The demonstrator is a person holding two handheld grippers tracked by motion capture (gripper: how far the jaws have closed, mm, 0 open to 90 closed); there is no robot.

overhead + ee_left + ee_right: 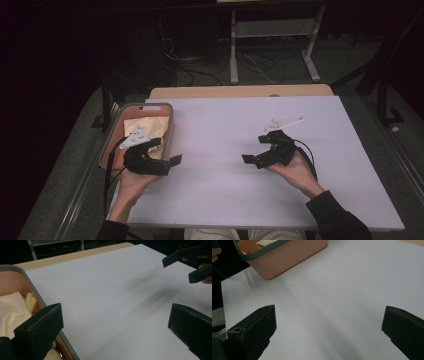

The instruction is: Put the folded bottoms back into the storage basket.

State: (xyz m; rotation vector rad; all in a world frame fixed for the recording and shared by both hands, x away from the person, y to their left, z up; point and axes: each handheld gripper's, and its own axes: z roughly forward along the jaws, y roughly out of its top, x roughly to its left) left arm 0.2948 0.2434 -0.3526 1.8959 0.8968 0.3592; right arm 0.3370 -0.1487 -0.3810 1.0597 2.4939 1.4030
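Observation:
A pink basket (pixel 169 131) with a grey rim stands at the left side of the white table; it also appears in the left gripper view (pixel 33 288) and the right gripper view (pixel 287 258). A cream cloth (pixel 142 125) lies inside it (pixel 11 310). My left gripper (pixel 167 154) hovers at the basket's near right corner, open and holding nothing (pixel 116 326). My right gripper (pixel 254 151) is right of the table's middle and points left toward the basket. It is open and holds nothing (pixel 329 328). Its black jaws also show far off in the left gripper view (pixel 191 263).
The white table board (pixel 225 190) stretches between the two grippers. A wooden table edge (pixel 240 91) runs along the back. Beyond it are a white stand's legs (pixel 233 55) and cables on the dark floor (pixel 200 65).

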